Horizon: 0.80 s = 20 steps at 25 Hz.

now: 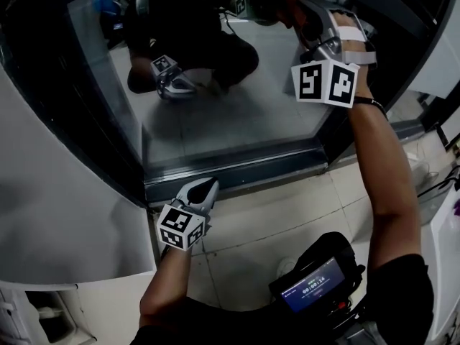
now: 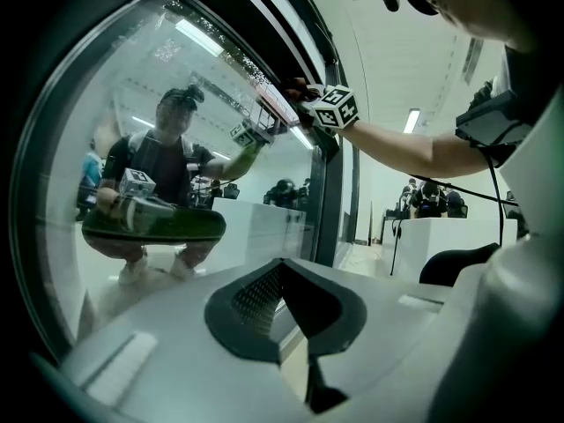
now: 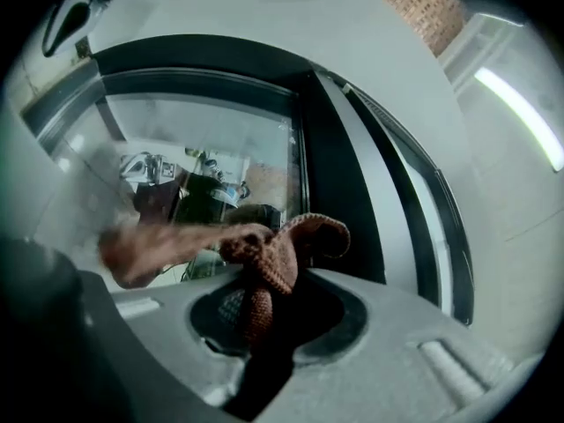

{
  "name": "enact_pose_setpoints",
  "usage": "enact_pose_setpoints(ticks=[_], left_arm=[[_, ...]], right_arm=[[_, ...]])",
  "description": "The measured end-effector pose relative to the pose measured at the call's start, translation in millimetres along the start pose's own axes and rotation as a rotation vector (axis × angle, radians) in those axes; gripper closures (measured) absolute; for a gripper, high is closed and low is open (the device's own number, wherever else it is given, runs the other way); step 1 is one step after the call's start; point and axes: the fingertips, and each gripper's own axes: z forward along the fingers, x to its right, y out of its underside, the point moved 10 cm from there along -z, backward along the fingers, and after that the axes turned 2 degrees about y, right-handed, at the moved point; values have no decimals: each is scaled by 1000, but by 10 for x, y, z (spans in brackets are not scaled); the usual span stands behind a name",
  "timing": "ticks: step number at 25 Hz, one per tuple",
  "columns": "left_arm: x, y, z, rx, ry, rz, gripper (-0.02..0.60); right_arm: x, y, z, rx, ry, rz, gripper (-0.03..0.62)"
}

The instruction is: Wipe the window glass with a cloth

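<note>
Brown knitted cloth is pinched in the closed jaws of the right gripper, held up at 1 o'clock in the head view before the large window glass, near its dark frame post. The left gripper hangs at 7 o'clock, jaws together on nothing, beside the dark bottom sill above the pale tiled floor. A black screen device sits at 5 o'clock.

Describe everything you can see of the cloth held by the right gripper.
The cloth is reddish-brown, knitted-looking fabric, bunched and pinched in the shut jaws of the right gripper. One fold curls over to the right; another part trails left, blurred, toward the window glass. Whether it touches the glass cannot be told.
</note>
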Motion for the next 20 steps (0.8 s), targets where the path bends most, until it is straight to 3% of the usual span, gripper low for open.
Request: enact_pose_setpoints(ticks=[7,20], left_arm=[[-2,15,-28,-9,-1,-3,565],[24,13,-108,-21,-2,6,565]], right_arm=[[-272,-28,-13,-8,15,5,551],[-1080,-148,-409,-8,-92,100,551]])
